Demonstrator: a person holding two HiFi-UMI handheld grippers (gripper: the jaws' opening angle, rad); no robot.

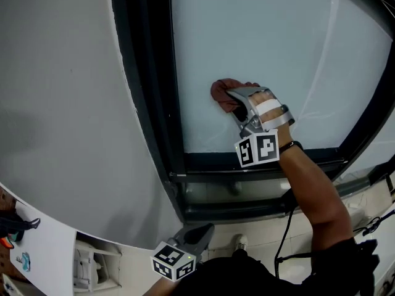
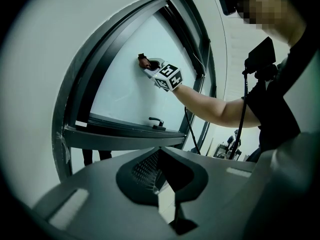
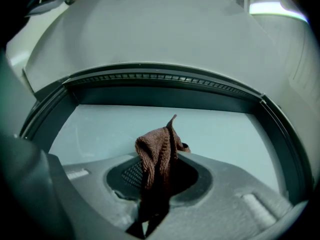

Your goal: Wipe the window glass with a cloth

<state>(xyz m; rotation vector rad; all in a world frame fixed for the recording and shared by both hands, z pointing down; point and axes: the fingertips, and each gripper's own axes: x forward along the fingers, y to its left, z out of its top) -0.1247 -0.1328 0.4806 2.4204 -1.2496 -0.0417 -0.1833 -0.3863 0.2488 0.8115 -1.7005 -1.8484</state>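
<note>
Cloth (image 1: 222,91), brown and bunched, touches the window glass (image 1: 265,48) at the tip of my right tongs (image 1: 237,106) in the head view, with my left tongs (image 1: 196,234) low, below the frame. In the left gripper view those jaws sit closed together with nothing between them. In the right gripper view the jaws are clamped on the cloth.

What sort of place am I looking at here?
Likely an indoor room of an office-like building: a dark-framed window, a white wall beside it, and the right tool holding a brown cloth on its glass.
</note>
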